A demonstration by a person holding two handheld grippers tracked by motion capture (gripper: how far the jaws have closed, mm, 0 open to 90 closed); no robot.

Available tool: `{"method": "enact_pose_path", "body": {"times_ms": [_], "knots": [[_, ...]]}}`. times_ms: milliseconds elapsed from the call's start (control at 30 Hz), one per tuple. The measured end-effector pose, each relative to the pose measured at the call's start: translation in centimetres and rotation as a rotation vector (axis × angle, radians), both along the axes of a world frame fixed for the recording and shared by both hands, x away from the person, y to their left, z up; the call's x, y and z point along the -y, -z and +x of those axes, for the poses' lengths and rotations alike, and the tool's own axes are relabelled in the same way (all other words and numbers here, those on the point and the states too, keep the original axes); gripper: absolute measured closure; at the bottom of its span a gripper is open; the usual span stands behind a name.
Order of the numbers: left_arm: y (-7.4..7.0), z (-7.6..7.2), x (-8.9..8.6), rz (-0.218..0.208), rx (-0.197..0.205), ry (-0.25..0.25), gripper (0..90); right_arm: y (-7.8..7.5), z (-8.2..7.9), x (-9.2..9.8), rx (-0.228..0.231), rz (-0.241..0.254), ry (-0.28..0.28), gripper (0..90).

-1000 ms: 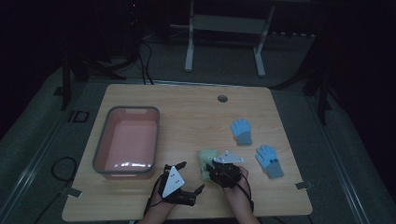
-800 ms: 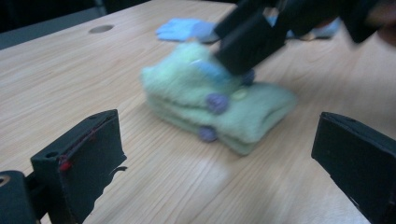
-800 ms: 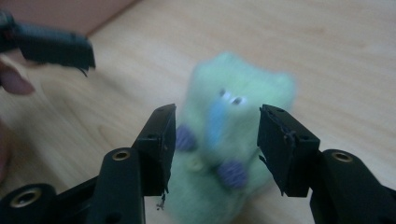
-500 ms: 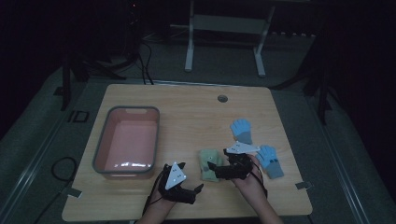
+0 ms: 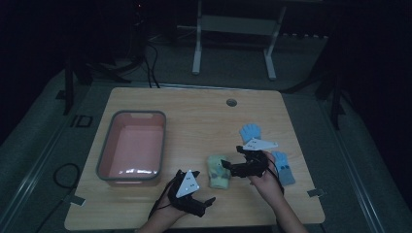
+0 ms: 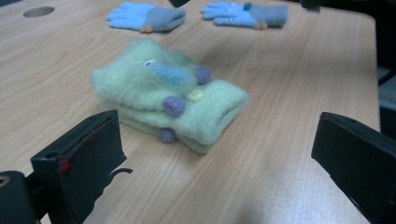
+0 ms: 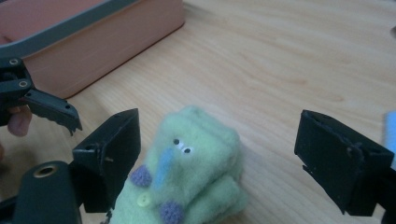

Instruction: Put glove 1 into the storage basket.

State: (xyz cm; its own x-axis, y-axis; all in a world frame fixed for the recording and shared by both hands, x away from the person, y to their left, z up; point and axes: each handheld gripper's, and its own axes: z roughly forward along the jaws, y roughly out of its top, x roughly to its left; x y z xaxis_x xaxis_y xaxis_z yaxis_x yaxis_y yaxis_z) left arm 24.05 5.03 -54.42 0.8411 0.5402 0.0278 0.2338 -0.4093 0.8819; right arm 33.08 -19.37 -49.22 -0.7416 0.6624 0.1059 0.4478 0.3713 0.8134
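A: Green gloves (image 5: 218, 171), folded in a stack, lie on the worktop (image 5: 204, 116) at about 6 o'clock from its centre, free of both grippers. What has changed?

B: The right gripper (image 5: 231, 168) has just been opening; its jaws now stand wide apart with the stack below and between them in the right gripper view (image 7: 187, 182), and the pads press on nothing. I judge that as a release: the green pair is set down and this step looks finished.

A: And against the earlier pictures?

B: A second ago the right gripper sat directly over the stack. Now it has drawn back toward 3 o'clock, its tip just beside the stack's right edge, and the green bundle lies uncovered in the high view. The stack itself seems to stay where it was.

A: The left gripper (image 5: 206, 201)?

B: At 7 o'clock from the gloves, near the front edge, about where it was. In its own view its jaws stand well apart with the stack (image 6: 170, 100) ahead, untouched.

A: What else is on the worktop?

B: Two blue gloves, one (image 5: 250, 131) at 1 o'clock from the green stack and the other (image 5: 283, 167) at 3 o'clock, lying apart from each other. The pink tub (image 5: 158, 141) is at 9 o'clock, with nothing visible inside.

A: So what follows?

B: Likely the blue pair or moving the stack to the tub; I can't tell which.
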Motion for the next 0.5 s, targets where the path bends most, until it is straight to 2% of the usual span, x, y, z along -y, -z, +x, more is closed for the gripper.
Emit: {"method": "enact_pose_path", "body": {"times_ms": [67, 167, 267, 367, 433, 500], "knots": [[-0.1, 0.2, 0.3, 0.009, 0.005, 0.028, 2.3, 0.1, 0.2, 0.0, 0.005, 0.012, -0.003, 12.4], [-0.3, 0.4, 1.0, 0.017, 0.015, 0.074, 3.9, 0.3, 0.6, -0.2, -0.025, 0.018, -0.020, 12.3], [-0.5, 0.6, 1.6, 0.036, 0.027, 0.112, 6.2, 0.6, 1.2, -0.2, -0.033, 0.011, -0.033, 20.2], [-0.5, 1.0, 2.4, 0.068, 0.044, 0.145, 6.9, 0.8, 1.8, -0.2, -0.052, 0.030, -0.045, 28.8], [-0.4, 1.2, 2.7, 0.091, 0.057, 0.156, 11.5, 1.0, 2.1, -0.3, -0.060, 0.023, -0.052, 34.4], [-0.3, 1.5, 3.0, 0.121, 0.071, 0.176, 15.0, 1.3, 2.3, -0.5, -0.068, 0.017, -0.064, 35.3]]}}
